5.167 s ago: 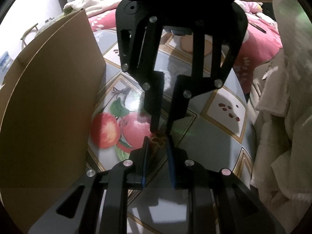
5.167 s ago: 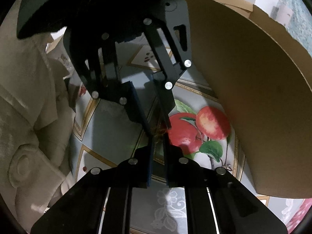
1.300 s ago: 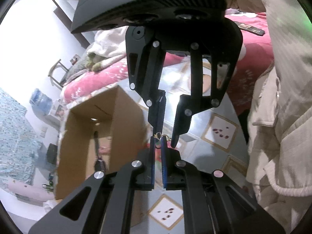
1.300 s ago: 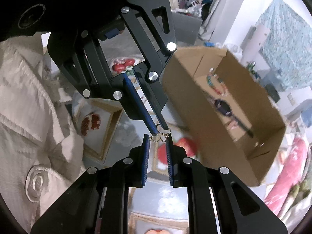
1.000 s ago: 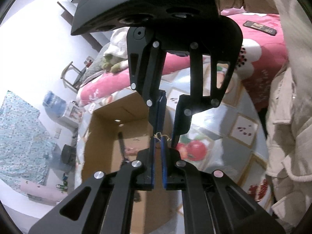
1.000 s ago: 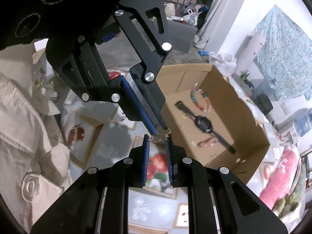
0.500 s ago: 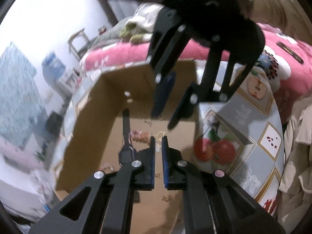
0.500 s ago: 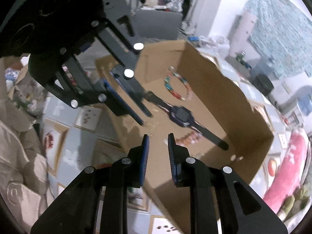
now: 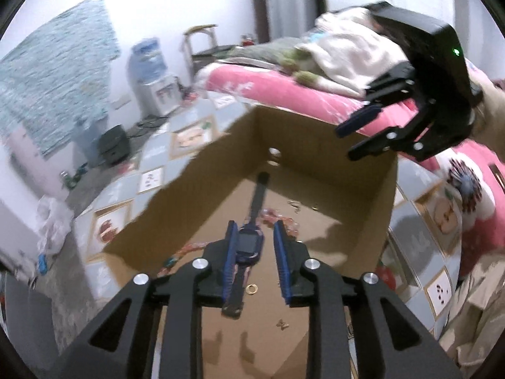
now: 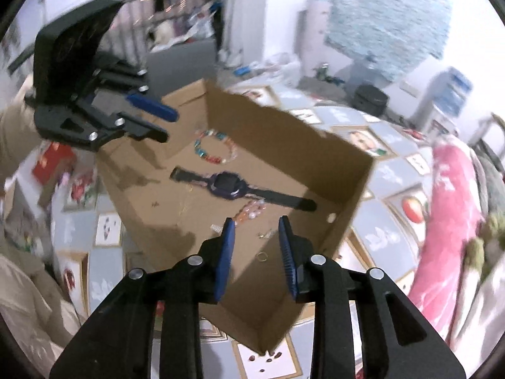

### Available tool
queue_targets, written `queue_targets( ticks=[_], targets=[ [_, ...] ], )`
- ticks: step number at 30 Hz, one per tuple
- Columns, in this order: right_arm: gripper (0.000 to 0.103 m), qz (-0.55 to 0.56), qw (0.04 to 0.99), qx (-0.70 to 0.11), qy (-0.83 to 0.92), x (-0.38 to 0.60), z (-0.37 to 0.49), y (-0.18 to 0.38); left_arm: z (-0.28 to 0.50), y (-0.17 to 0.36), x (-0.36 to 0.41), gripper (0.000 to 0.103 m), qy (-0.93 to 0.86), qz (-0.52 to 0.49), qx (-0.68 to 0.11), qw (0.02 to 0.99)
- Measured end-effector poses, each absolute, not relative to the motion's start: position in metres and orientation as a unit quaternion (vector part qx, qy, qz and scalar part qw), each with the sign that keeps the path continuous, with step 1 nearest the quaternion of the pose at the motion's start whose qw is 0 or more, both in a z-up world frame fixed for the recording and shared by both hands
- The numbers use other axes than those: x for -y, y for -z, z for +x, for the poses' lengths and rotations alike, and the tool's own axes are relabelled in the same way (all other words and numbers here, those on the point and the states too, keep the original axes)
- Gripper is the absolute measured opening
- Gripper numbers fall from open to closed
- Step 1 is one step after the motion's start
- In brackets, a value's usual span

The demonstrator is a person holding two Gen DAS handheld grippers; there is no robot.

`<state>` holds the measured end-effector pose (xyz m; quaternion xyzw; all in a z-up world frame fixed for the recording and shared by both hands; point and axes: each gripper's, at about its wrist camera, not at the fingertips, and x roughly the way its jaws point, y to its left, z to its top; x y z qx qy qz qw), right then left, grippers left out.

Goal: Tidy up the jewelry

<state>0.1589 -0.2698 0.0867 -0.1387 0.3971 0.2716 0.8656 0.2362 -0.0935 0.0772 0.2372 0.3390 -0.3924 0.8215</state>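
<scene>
Jewelry is being kept in the cardboard box (image 10: pixel 284 132): watch (image 10: pixel 227 186), bead bracelet (image 10: pixel 214 148), small gold ring (image 10: pixel 262 255) on its floor. The left gripper (image 9: pixel 255 252) is being held above the box, fingers apart, empty; the watch is lying lengthwise between them, below. The right gripper (image 10: pixel 256 254) is likewise parted and empty, ring beneath.

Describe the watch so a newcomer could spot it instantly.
Look inside the open cardboard box on the patterned tablecloth. The watch lies flat mid-floor, between a multicoloured bead bracelet and a pink bead bracelet. It alone has a dark strap and purple square face.
</scene>
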Motion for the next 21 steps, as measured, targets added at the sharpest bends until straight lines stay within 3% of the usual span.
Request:
queue_targets(
  ticks=[4, 6, 8, 9, 10, 12, 16, 21],
  targets=[
    [0.043, -0.077, 0.886, -0.384, -0.248, 0.287, 0.153, -0.098, 0.226, -0.089, 0.078, 0.036, 0.362, 0.205, -0.341, 0.843],
    [0.049, -0.031, 0.895, -0.379, -0.234, 0.3, 0.148, -0.102, 0.219, -0.098, 0.065, 0.051, 0.336, 0.174, -0.342, 0.86],
    [0.06, 0.026, 0.901, -0.38, -0.206, 0.318, 0.143, -0.103, 0.212, -0.104, 0.048, 0.063, 0.311, 0.132, -0.342, 0.877],
    [0.062, 0.045, 0.903, -0.385, -0.186, 0.323, 0.143, -0.101, 0.209, -0.106, 0.04, 0.074, 0.297, 0.116, -0.343, 0.884],
    [0.064, 0.065, 0.902, -0.391, -0.173, 0.328, 0.142, -0.097, 0.204, -0.105, 0.029, 0.078, 0.271, 0.093, -0.345, 0.894],
    [0.064, 0.108, 0.893, -0.408, -0.154, 0.34, 0.144, -0.083, 0.198, -0.099, 0.004, 0.083, 0.244, 0.029, -0.356, 0.902],
    [0.064, 0.194, 0.858, -0.454, -0.14, 0.351, 0.154, -0.055, 0.199, -0.065, -0.029, 0.084, 0.191, -0.098, -0.42, 0.882],
    [0.064, 0.21, 0.842, -0.482, -0.12, 0.345, 0.156, -0.038, 0.194, -0.045, -0.03, 0.084, 0.124, -0.113, -0.462, 0.871]
  ],
)
